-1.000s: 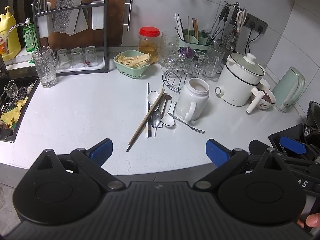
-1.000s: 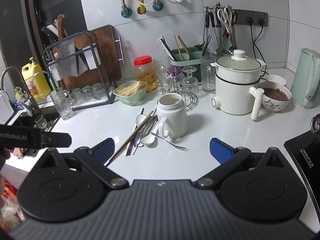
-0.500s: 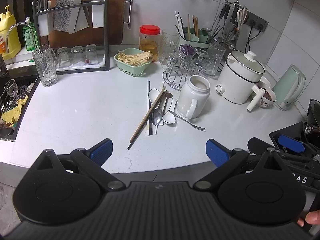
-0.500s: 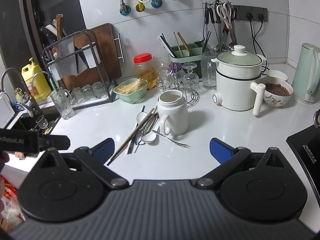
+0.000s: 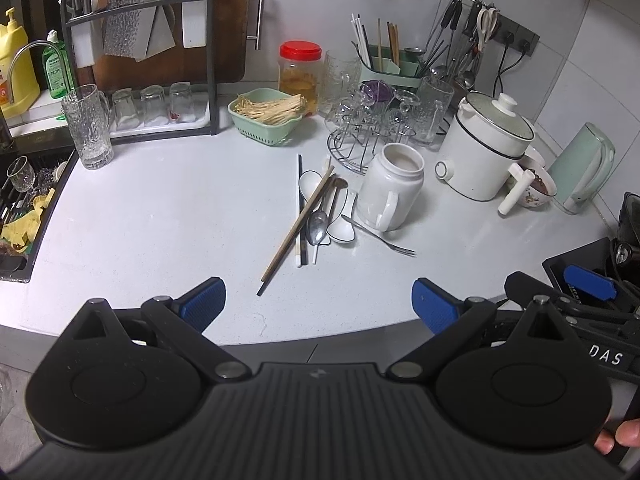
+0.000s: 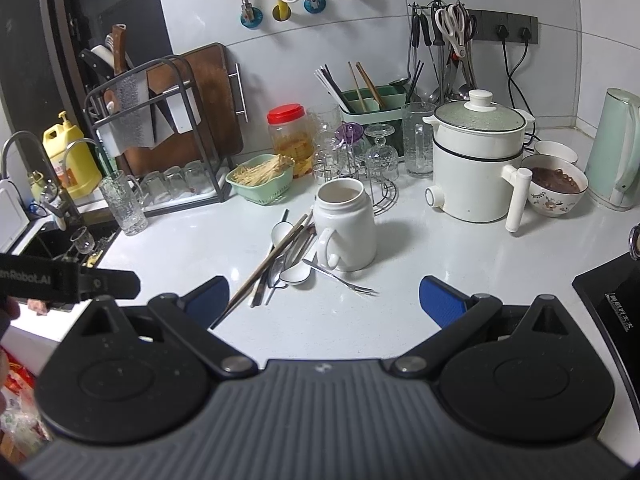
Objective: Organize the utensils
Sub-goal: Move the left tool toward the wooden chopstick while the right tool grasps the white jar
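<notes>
Both viewpoints are drifting slightly nearer the counter than a second ago. We are holding the left gripper (image 5: 316, 300) and right gripper (image 6: 324, 296) spread wide, empty. Ahead, just left of the white jar (image 6: 345, 229), we are cataloguing a loose heap: chopsticks (image 5: 298, 224), spoons (image 5: 319, 224), and a fork (image 5: 380, 237) by its handle. Nothing is sorted yet; everything is waiting.

Utensils (image 5: 316, 216) lie on counter (image 5: 160, 216) left of mug (image 5: 390, 192)
</notes>
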Demonstrator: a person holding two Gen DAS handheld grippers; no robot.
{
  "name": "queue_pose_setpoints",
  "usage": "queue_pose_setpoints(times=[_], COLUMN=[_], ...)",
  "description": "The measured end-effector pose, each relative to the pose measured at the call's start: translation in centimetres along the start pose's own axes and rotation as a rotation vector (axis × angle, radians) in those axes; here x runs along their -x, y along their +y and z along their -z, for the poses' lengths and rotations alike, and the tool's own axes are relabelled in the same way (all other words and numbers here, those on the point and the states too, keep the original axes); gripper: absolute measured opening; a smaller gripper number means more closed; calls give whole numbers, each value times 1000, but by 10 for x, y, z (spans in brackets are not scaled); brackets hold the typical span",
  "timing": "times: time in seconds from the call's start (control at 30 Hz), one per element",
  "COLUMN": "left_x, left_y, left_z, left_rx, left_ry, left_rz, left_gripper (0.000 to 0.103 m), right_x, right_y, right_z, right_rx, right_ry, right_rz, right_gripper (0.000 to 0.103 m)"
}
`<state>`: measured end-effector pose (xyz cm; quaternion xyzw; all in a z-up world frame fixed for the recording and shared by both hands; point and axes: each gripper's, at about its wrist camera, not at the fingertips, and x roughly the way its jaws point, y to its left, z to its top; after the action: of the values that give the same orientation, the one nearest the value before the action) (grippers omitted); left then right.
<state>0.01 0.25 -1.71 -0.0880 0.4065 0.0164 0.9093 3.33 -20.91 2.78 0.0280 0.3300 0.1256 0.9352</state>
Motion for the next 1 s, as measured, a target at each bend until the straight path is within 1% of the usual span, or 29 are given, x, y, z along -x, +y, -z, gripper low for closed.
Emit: queue_pose_setpoints(times=[0.1, 0.2, 0.37, 0.43, 0.53, 0.6, 0.73, 0.83, 1.0], left_x=[-5, -9, -14, -17, -28, -34, -59, -72, -94], left_y=[0, 0, 6, 10, 19, 27, 37, 40, 44], left_z=[-2, -6, -15, -19, -26, -33, -46, -59, -80], left_rx=[13, 12, 16, 13, 8, 5, -20, -42, -66], left_ry=[12, 22, 43, 45, 55, 54, 74, 81, 77], left_rz=[8, 7, 17, 17, 6, 17, 20, 45, 86], left_gripper=[101, 101, 101, 101, 101, 101, 101, 101, 101], right_x=[0, -3, -15, -22, -31, -37, -47, -61, -76], right_y=[-2, -2, -2, 0, 2, 3, 3, 1, 3], right_z=[-1, -1, -1, -1, -2, -5, -7, -10, -15], right_rx=[-18, -7, -52, -68, -106, -121, -101, -134, -165], right_ry=[-11, -15, 11, 20, 7, 15, 23, 31, 9], right_rz=[-5, -5, -42, -44, -12, -5, 43, 60, 97], right_gripper=[103, 103, 102, 102, 98, 98, 98, 98, 98])
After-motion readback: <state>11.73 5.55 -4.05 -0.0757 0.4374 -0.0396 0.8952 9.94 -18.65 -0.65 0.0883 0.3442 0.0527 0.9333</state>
